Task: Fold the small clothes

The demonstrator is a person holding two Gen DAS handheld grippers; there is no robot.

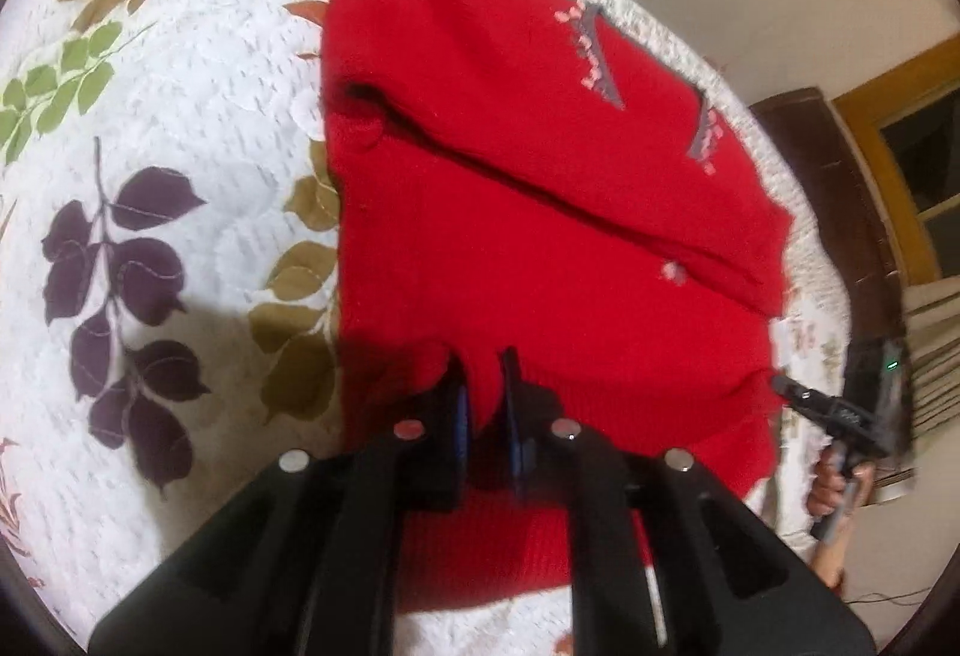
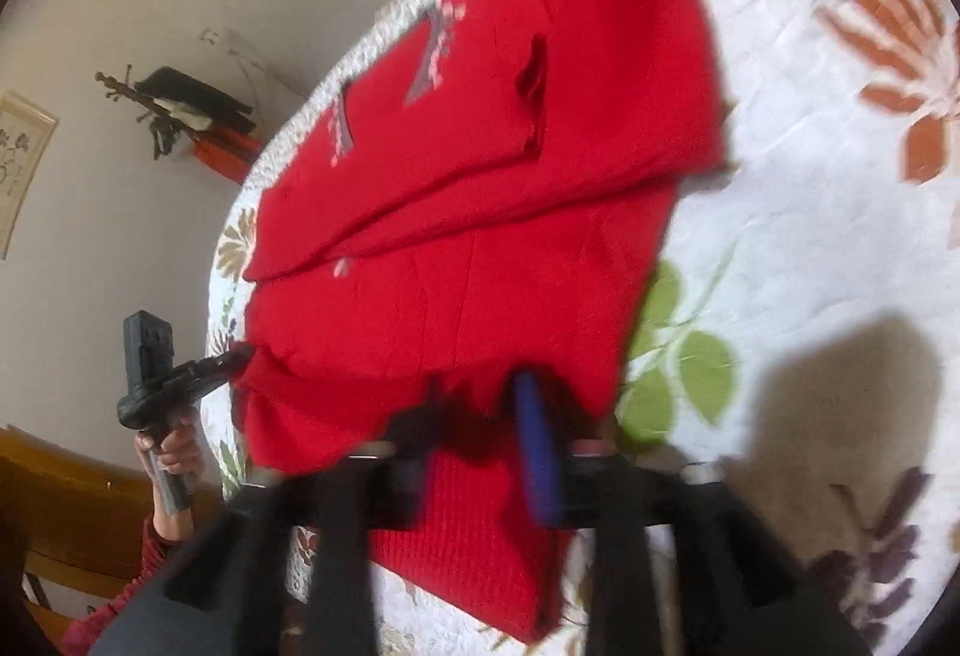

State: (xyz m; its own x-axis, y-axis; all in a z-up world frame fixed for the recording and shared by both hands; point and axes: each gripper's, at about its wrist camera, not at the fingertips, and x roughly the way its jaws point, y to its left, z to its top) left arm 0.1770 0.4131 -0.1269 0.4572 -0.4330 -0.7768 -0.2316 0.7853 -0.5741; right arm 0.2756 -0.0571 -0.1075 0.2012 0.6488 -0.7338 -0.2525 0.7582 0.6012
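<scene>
A red knitted sweater (image 1: 540, 176) lies on the bed with its sleeves folded across the body; grey and pink trim shows at the far end. In the left wrist view, my left gripper (image 1: 485, 386) is shut on the near hem, red fabric bunched between its blue-padded fingers. At the right edge of the hem, my right gripper (image 1: 780, 386) pinches the cloth, held by a hand (image 1: 831, 482). In the right wrist view, the sweater (image 2: 480, 206) fills the middle and my right gripper (image 2: 480, 410) holds the raised hem. My left gripper (image 2: 243, 356) grips the hem's left corner.
A white quilted bedspread (image 1: 180, 146) with leaf prints lies under the sweater and spreads wide to the side (image 2: 810, 236). The bed's far edge meets a pale wall (image 2: 120, 236). A wooden window frame (image 1: 888, 128) and wooden furniture (image 2: 72, 506) stand beyond.
</scene>
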